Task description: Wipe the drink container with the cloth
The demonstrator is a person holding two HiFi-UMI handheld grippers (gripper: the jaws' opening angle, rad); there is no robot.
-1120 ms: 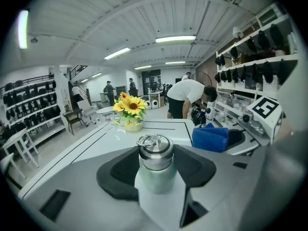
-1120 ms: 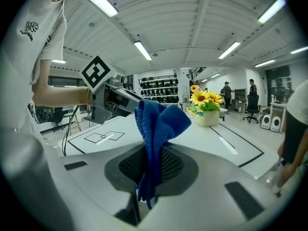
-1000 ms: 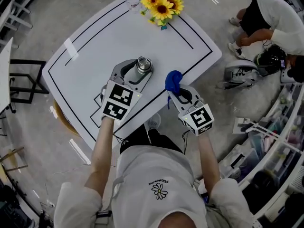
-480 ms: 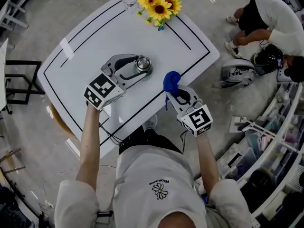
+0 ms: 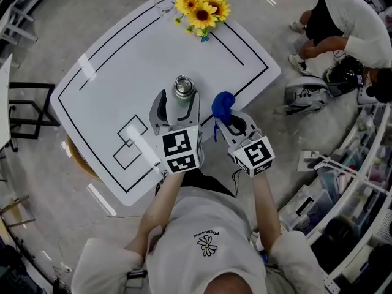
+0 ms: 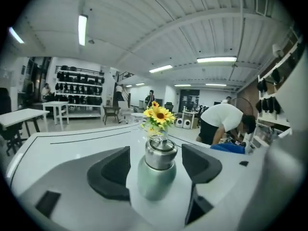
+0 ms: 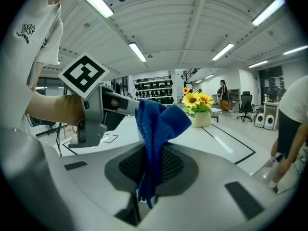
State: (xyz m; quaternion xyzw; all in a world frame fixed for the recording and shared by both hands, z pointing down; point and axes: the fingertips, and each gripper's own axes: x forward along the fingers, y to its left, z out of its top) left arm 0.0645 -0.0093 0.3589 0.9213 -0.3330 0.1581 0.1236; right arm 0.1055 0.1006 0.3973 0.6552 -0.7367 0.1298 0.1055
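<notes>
**Head view:** The drink bottle (image 5: 182, 88) stands upright on the white table (image 5: 116, 60), near its near edge. The left gripper (image 5: 179, 106) straddles it. Just to the right, the right gripper (image 5: 228, 122) holds the blue cloth (image 5: 223, 105) over the table's edge. The far-left surface is bare, and the sunflowers (image 5: 202, 8) at the far corner are well apart, so there is room to work.

**Left gripper view:** The jaws have just been opening and stand wide. The bottle (image 6: 156, 170) is between them with a gap on each side. Its steel cap and smooth green body look stiff and likely slippery. It is tall and narrow, so it could tip, and the mid-body is the best place to grip it.

**Right gripper view:** The jaws are clamped on the cloth (image 7: 156, 129), which is soft and limp. Its free fold flops upward, ready to rub with.
</notes>
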